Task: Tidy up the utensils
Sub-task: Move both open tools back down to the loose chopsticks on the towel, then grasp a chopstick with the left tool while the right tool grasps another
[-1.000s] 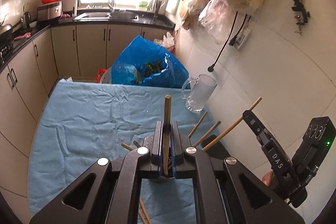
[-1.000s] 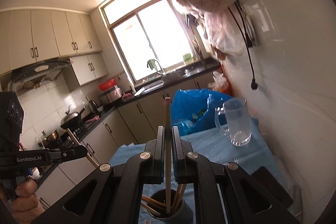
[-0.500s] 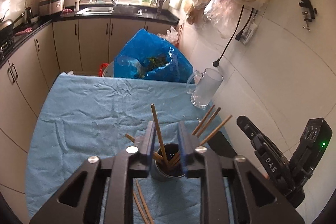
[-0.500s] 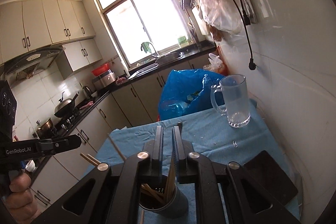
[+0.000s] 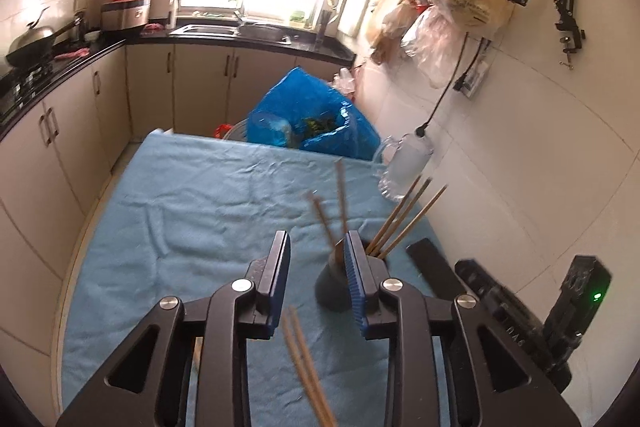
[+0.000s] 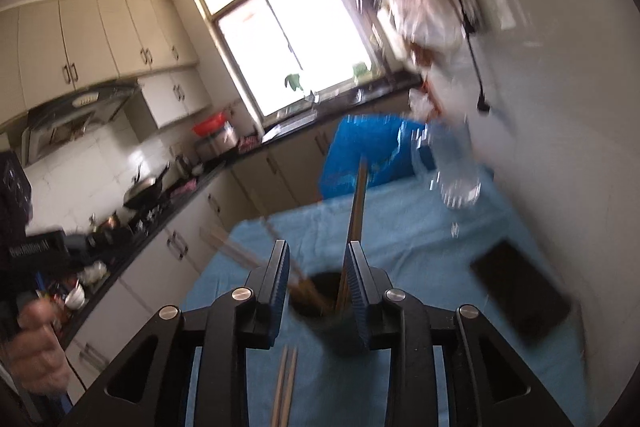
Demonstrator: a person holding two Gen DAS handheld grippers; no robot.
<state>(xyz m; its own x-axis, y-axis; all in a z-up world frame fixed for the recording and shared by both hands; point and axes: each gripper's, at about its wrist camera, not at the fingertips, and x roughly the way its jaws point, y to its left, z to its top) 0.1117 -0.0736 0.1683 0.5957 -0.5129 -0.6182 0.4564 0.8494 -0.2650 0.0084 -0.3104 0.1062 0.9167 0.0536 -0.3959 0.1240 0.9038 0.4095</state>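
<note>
A dark round holder [image 5: 334,287] stands on the blue cloth [image 5: 200,211] with several wooden chopsticks [image 5: 404,217] leaning in it. My left gripper [image 5: 318,279] is open and empty, just left of and above the holder. Two loose chopsticks [image 5: 306,367] lie on the cloth below it. In the right wrist view my right gripper [image 6: 316,281] is open and empty over the same holder [image 6: 320,301], with chopsticks [image 6: 356,211] standing in it and two loose chopsticks [image 6: 285,383] on the cloth. The right gripper also shows in the left wrist view [image 5: 532,323].
A glass mug [image 5: 404,167] stands at the cloth's far right by the tiled wall. A blue plastic bag [image 5: 312,119] sits behind the table's far edge. A flat black slab [image 5: 430,267] lies right of the holder. Kitchen cabinets and a stove run along the left.
Both grippers let go of their chopsticks, which dropped into the holder. Both jaws opened wide and the grippers drew back; the right wrist view is blurred by motion.
</note>
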